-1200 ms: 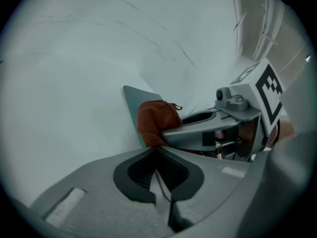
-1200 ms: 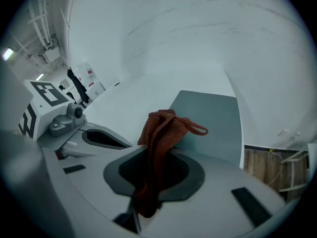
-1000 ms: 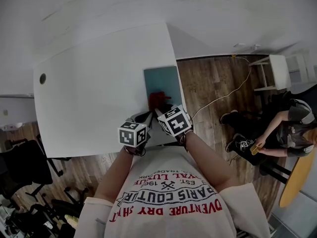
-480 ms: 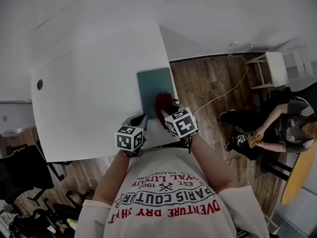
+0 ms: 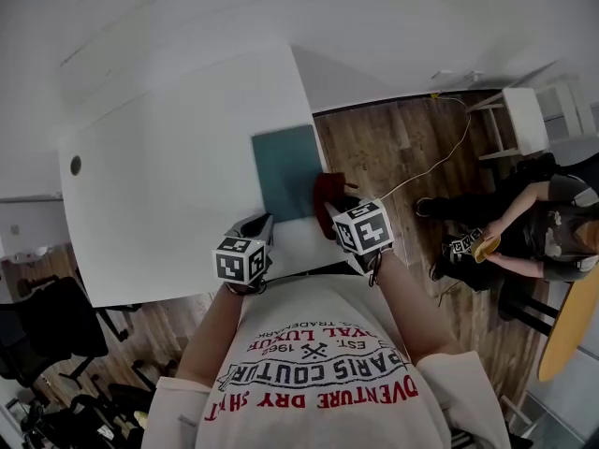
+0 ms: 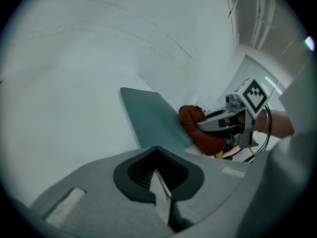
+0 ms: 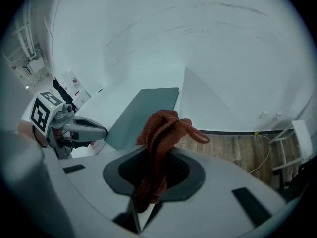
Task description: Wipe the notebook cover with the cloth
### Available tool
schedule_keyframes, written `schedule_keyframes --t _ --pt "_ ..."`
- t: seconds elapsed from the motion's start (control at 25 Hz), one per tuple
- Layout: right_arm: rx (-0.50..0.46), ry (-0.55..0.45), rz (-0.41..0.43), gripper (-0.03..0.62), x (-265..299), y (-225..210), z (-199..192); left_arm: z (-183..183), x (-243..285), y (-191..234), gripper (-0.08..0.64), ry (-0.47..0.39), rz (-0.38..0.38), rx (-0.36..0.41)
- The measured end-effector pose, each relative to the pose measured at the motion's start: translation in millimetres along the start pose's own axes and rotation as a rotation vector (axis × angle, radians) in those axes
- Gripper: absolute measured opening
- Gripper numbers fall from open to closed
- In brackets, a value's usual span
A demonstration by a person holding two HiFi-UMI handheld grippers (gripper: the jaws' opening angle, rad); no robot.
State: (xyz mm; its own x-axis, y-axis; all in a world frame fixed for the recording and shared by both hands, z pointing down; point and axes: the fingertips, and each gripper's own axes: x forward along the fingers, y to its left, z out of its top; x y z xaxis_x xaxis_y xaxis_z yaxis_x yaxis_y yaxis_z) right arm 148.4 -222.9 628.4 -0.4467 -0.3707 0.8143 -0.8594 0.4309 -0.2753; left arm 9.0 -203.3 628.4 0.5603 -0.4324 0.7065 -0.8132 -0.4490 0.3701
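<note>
The right gripper has its jaws clamped on a rust-red cloth, which bunches out of them in loose folds at the centre of the right gripper view. The left gripper has its jaws pressed together on nothing, low in its own view. Beyond them the teal notebook lies flat at the right edge of the white counter, mid-frame in the head view, with the cloth by its lower right corner. To wipe well, press the bunch flat onto the cover and sweep in long overlapping strokes. The idle left jaws could pin a corner against sliding.
</note>
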Motion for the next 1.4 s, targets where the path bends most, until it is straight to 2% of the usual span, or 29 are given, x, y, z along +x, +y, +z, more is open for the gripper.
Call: schedule_keyframes --t 0.16,0.28,0.48,0.56,0.68,0.84,1.0,1.16,1.24,1.4 --pt "-0.008 0.037 -0.057 0.075 -7.4 -23.3 -9.2 0.6 2.3 0.6 0.009 0.007 0.016 -0.003" --pt "0.005 0.029 -0.046 0.073 -15.7 -31.3 -9.3 1.0 4.0 1.2 0.009 0.027 0.027 -0.003" --pt "-0.015 -0.106 -0.024 0.074 -35.3 -22.3 19.7 0.4 5.8 0.4 0.009 0.075 0.052 0.028" --pt "-0.045 -0.169 -0.026 0.075 -42.1 -17.2 36.9 10.6 5.2 1.7 0.009 0.05 0.084 0.061" --pt "-0.08 -0.254 -0.018 0.075 -53.9 -4.4 58.6 40.2 -6.3 -0.2 0.009 -0.04 0.118 0.104" --pt "-0.121 -0.403 -0.04 0.075 -77.7 10.1 90.6 97.5 -38.8 -13.8 0.009 -0.217 0.108 0.126" --pt "-0.199 -0.623 -0.101 0.075 -116.7 22.4 135.0 164.0 -83.9 -36.8 0.011 -0.434 0.121 0.243" --pt "-0.238 -0.717 -0.125 0.074 -142.4 34.6 159.0 205.6 -124.8 -59.3 0.011 -0.613 0.096 0.313" --pt "-0.247 -0.74 -0.133 0.075 -150.7 37.2 166.1 216.2 -137.8 -63.1 0.011 -0.655 0.102 0.328" --pt "-0.26 -0.775 -0.149 0.074 -160.8 37.3 171.7 222.4 -148.5 -63.1 0.011 -0.679 0.13 0.337"
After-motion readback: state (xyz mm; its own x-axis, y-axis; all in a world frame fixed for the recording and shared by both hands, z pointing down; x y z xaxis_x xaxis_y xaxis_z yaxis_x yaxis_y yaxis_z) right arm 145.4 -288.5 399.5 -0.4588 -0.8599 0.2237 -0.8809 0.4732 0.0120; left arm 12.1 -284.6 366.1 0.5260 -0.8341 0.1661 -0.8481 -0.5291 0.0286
